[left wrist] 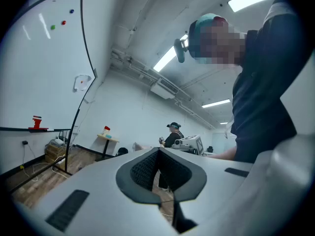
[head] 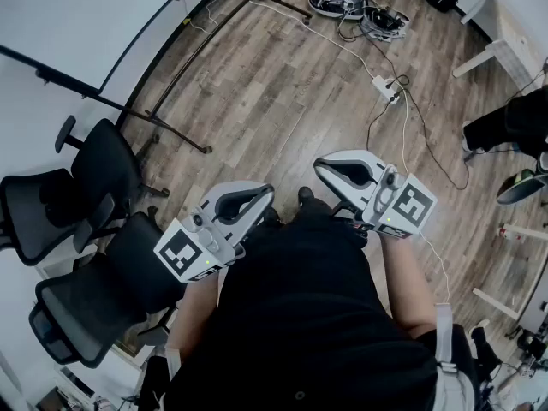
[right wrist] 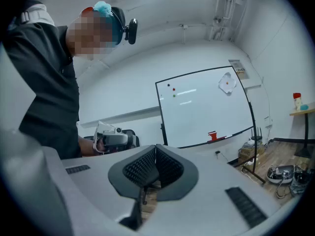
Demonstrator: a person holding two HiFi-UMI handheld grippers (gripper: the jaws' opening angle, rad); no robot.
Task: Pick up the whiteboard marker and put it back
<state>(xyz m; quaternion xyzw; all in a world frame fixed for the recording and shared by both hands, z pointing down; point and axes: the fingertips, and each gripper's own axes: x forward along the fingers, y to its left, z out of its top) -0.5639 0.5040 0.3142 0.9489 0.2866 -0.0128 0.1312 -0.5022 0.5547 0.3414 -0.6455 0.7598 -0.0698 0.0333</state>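
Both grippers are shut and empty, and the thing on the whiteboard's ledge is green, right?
Not green: the small object on the ledge of the white whiteboard is red, as the right gripper view shows. The left gripper and right gripper are indeed shut, jaws empty.

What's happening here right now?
A person in a black top stands on a brown wood-plank floor, holding a grey two-jaw tool in each hand. The left tool and the right tool both have their jaws together with nothing between them. The white whiteboard on a black stand stands apart from them, a small red object on its ledge. No marker can be made out; nothing is being handled.
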